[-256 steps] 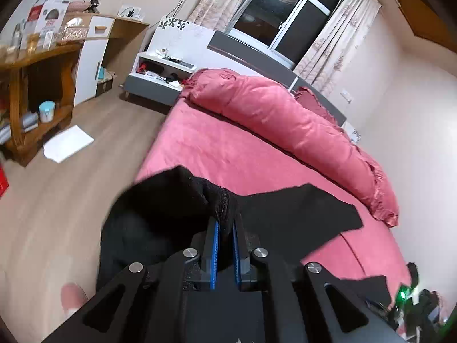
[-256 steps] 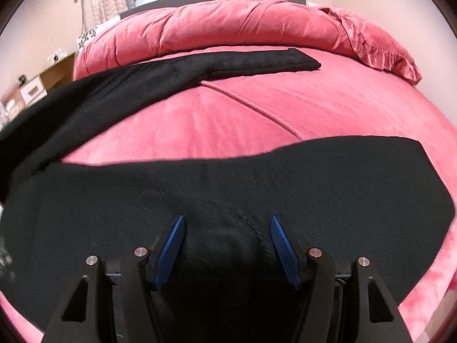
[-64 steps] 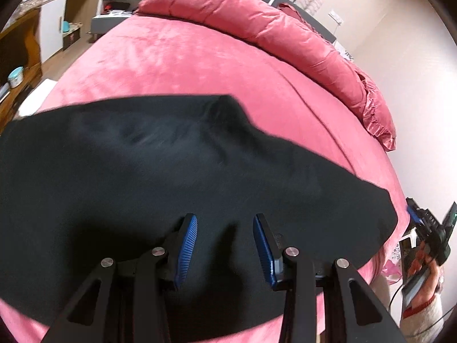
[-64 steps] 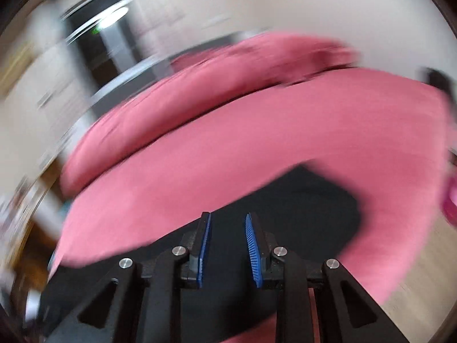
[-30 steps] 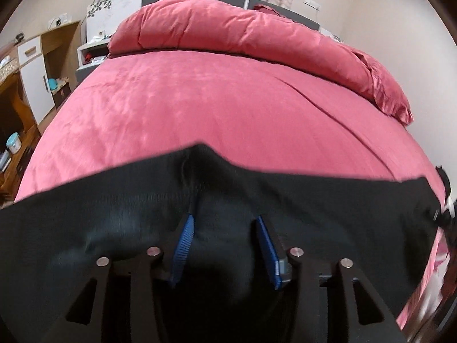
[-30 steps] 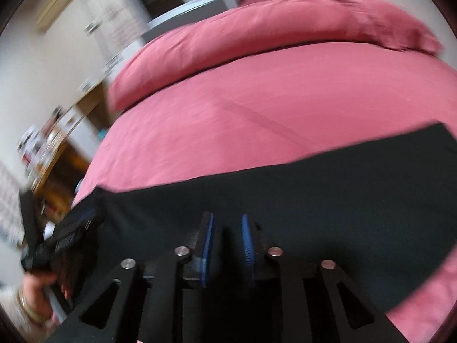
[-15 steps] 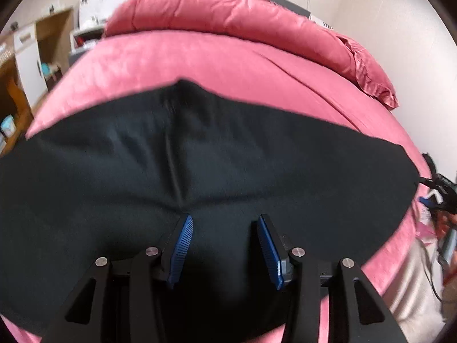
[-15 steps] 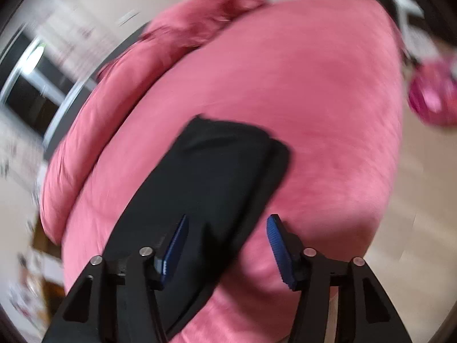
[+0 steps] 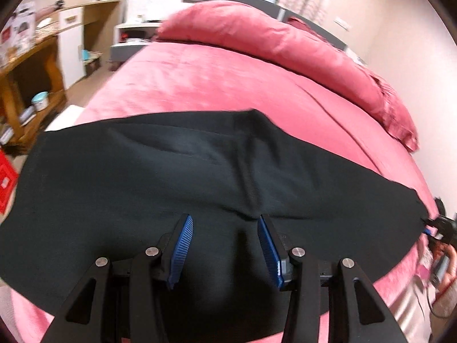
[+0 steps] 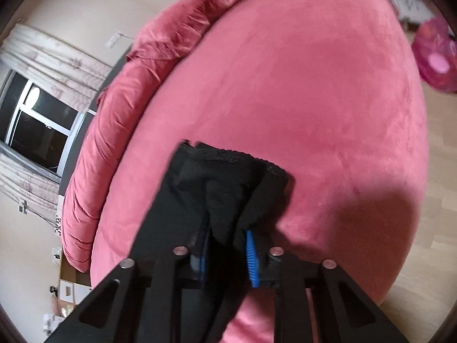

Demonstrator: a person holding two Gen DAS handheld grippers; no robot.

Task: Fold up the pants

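Observation:
Black pants [image 9: 171,177] lie in a long band across the near part of the pink bed [image 9: 228,85]. My left gripper [image 9: 225,245] hovers low over their middle, open, with a raised crease beside its right pad [image 9: 267,245]. In the right wrist view, the pants' end [image 10: 225,177] is bunched up between the blue pads. My right gripper [image 10: 227,254] is closing on that end, and the pads press the cloth. At the far right of the left wrist view, the right gripper [image 9: 440,225] sits at the band's end.
A rolled pink duvet [image 9: 285,45] runs along the head of the bed. Wooden shelves [image 9: 28,65] and a nightstand [image 9: 134,37] stand to the left, with a red crate [image 9: 5,183] on the floor. A pink bag [image 10: 437,54] lies on the floor beyond the bed corner.
My right gripper swung out to the pants' end, stood open over it and has now closed on it. My left gripper stayed open and shifted sideways over the cloth.

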